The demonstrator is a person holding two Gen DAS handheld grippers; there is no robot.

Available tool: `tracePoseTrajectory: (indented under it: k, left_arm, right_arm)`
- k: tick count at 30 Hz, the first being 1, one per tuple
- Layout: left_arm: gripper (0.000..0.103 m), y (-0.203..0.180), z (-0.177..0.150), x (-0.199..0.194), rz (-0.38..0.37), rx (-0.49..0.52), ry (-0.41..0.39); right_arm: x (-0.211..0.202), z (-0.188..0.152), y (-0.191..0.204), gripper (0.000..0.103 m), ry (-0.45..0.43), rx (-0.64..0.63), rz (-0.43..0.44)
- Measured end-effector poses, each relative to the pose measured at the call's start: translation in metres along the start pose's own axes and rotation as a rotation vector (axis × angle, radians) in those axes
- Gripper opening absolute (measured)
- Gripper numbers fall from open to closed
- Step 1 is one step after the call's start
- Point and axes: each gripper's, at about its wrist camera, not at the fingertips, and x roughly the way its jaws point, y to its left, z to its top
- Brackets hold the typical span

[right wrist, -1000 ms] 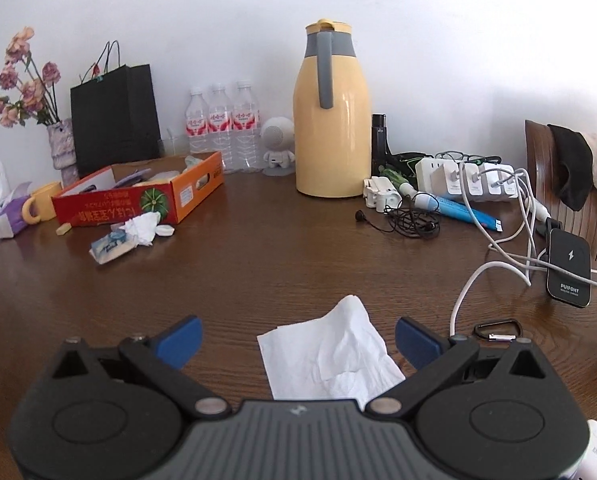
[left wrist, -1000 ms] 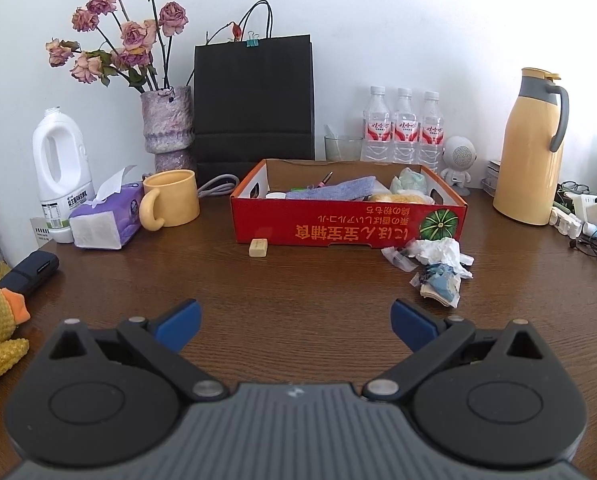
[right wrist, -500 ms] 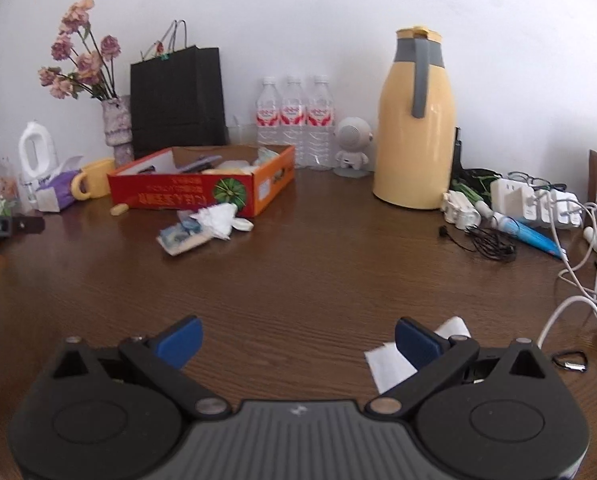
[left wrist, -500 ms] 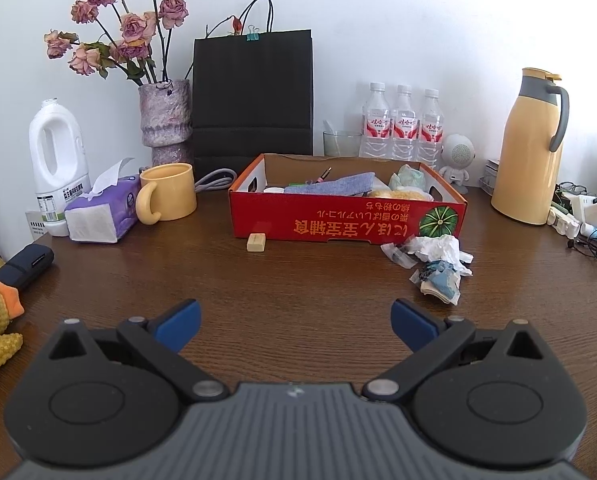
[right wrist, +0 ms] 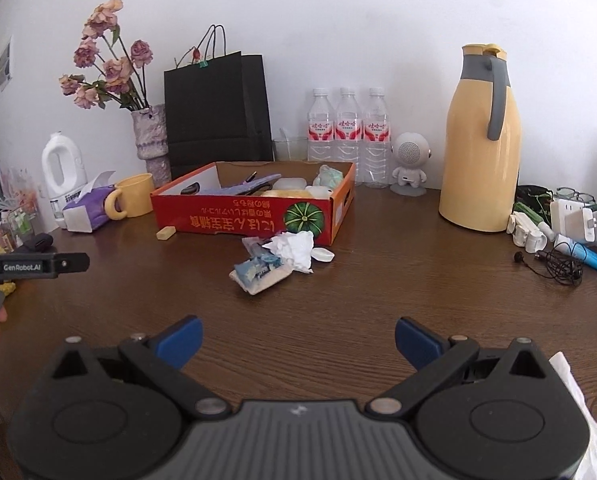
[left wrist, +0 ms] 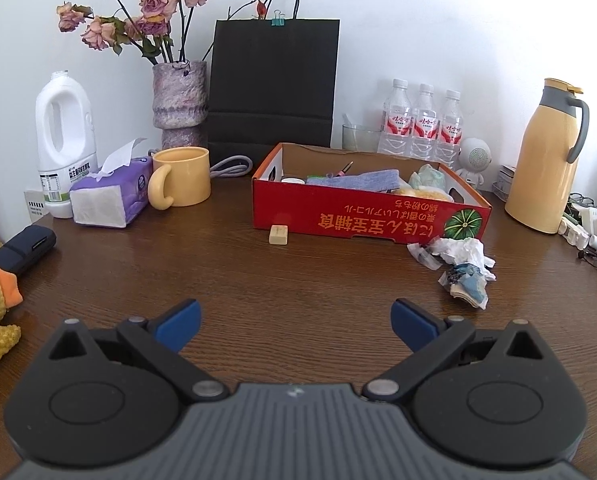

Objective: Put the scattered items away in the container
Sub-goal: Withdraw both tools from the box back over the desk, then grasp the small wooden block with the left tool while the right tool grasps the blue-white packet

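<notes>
Right gripper [right wrist: 296,340] has swung left off the flat white tissue [right wrist: 574,396], now facing the red cardboard box [right wrist: 254,222]. Small tan block [right wrist: 165,233] at its left front, crumpled wrapper pile [right wrist: 276,262] at right front. Both grippers' fingers spread, empty; left gripper [left wrist: 296,322] barely shifted. Pile likely next.

left tool [left wrist: 294,320]: black linkage, blue pads | right tool [right wrist: 298,334]: same (silver pivot screws, ribbed grey body)

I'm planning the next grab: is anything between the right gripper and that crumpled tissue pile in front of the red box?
Nothing visible does. Only bare table lies between the open right gripper and the crumpled tissue pile. The red box stands right behind the pile, so the onward path is short and clear too.
</notes>
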Motion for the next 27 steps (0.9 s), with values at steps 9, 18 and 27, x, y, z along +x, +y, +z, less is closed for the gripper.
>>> tracePoseTrajectory:
  k: [9,18,27]
  left_arm:
    - [0.103,0.001,0.018,0.052,-0.067,0.172,0.024]
    - [0.097,0.016,0.046,0.140,-0.119,0.223,0.098]
    - [0.069,0.036,0.076,0.215,-0.147,0.130,0.216]
  right_arm:
    - [0.065,0.028,0.030,0.103,0.032,0.008,-0.041]
    - [0.155,0.047,0.045,0.101,0.148,0.070,-0.039]
    - [0.204,0.055,0.050,0.079,0.211,0.137,-0.092]
